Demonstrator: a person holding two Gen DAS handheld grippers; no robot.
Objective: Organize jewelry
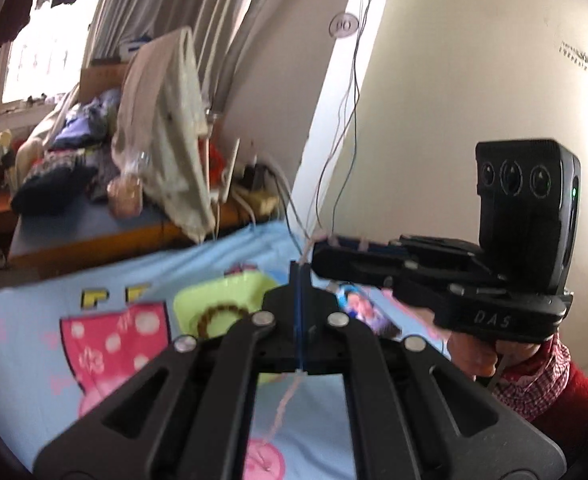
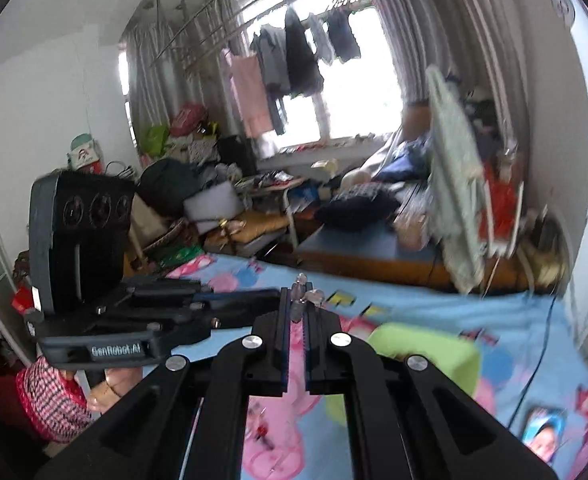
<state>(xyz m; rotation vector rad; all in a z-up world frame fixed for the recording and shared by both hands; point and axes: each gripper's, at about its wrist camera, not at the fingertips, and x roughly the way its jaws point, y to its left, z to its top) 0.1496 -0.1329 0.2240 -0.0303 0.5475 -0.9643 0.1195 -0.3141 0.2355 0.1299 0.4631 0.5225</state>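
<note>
Your two grippers hang above a bed covered with a light-blue cartoon sheet (image 1: pixel 46 308), printed with pink spotted figures and some yellow block letters that are too blurred and cut off to read. On the sheet sits a lime-green tray (image 1: pixel 198 304) with a brown beaded bracelet (image 1: pixel 218 318) lying in it, and just beside it a small card with a cartoon picture (image 2: pixel 542 432); any writing on the card is too small to make out.

In the left wrist view, your right gripper (image 1: pixel 314 250) comes in from the right, and its handle block carries the letters "DAS". In the right wrist view, your left gripper (image 2: pixel 270 294) enters from the left, and the plate on its side reads "GenRobot.AI". A checked cuff over a red sleeve (image 1: pixel 534 380) shows behind the handle.

Both grippers are clenched. A pale pink bead necklace (image 1: pixel 290 392) is pinched between the fingers of your left gripper and trails down below them towards the sheet. Your right gripper is clamped on the same necklace: clear, pinkish beads stick out at its fingertips (image 2: pixel 294 308), and the strand runs back between them.

On the wall above, a round white disc (image 1: pixel 344 24) bears two blurred characters.
</note>
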